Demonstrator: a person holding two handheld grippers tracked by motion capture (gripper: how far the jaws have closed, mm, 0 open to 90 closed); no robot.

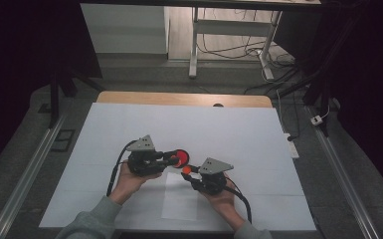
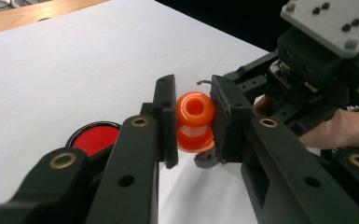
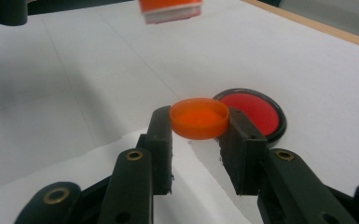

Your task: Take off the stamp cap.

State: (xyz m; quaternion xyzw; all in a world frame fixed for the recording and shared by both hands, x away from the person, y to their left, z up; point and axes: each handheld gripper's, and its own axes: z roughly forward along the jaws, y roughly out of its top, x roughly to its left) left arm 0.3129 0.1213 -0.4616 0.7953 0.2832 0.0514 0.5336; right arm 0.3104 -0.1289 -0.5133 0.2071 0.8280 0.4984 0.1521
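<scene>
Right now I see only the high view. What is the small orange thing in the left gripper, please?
Observer: In the left gripper view, the left gripper is shut on a small orange bottle, and the bottle's open neck faces the camera.
Operator: And the right gripper?
Observer: The right gripper is shut on an orange cap, hollow side up.
Operator: Is the red disc held?
Observer: No. The red disc lies flat on the white table, just behind the cap, and it has a black rim.
</scene>
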